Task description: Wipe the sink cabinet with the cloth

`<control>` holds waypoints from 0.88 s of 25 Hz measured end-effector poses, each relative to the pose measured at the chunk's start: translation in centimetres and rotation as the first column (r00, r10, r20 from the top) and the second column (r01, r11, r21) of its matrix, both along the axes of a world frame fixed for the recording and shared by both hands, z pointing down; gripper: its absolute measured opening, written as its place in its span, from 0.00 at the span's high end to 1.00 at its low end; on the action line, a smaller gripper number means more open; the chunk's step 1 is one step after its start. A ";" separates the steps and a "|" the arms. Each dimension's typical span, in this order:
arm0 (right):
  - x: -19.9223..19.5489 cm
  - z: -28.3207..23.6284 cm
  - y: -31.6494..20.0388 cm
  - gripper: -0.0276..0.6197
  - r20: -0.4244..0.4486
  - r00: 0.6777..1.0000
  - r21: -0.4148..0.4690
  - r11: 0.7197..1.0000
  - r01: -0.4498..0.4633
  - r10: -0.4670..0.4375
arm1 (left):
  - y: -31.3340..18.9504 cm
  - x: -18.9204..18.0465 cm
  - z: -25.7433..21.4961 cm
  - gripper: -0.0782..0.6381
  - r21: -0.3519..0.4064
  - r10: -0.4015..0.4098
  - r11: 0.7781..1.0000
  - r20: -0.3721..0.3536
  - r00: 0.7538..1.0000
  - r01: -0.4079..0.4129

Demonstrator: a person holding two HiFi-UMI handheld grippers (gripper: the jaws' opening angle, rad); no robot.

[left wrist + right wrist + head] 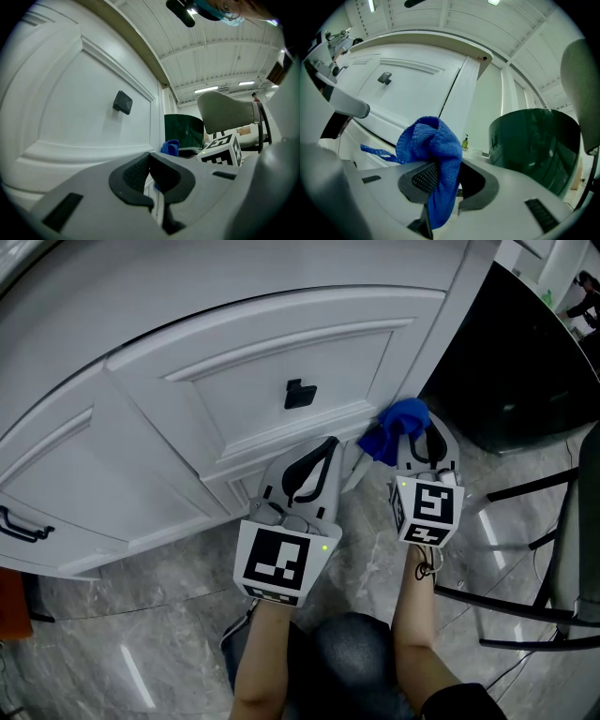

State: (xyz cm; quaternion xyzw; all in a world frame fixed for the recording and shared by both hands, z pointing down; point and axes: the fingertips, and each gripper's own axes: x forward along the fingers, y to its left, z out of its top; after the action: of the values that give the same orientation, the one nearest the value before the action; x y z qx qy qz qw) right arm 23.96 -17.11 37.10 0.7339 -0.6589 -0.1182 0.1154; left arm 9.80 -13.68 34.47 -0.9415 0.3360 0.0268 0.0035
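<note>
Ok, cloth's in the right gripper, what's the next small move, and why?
Probably ease the right gripper forward until the cloth presses on the cabinet door, then wipe. The cloth is clamped in its jaws near the door's lower corner, but contact is unclear.
</note>
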 end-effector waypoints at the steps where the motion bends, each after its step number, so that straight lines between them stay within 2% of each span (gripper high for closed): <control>1: 0.0 0.0 0.0 0.78 0.000 1.000 0.006 1.000 -0.004 0.004 | 0.1 0.0 0.1 0.89 -0.002 0.003 1.000 0.010 1.000 -0.003; 14: 0.1 0.7 0.0 0.78 0.019 0.999 0.007 1.000 -0.026 0.026 | 1.3 0.0 1.2 0.89 -0.027 0.025 0.999 0.047 0.999 -0.024; 22: 0.2 1.2 0.0 0.78 0.025 0.999 -0.010 0.999 -0.039 0.039 | 1.2 -1.1 1.1 0.89 -0.033 0.010 0.999 0.051 0.999 -0.008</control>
State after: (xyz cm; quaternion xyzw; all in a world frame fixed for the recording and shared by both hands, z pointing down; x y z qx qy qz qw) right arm 24.12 -17.13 38.34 0.7474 -0.6464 -0.1037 0.1129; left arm 8.69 -12.52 35.53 -0.9433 0.3320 -0.0030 -0.0034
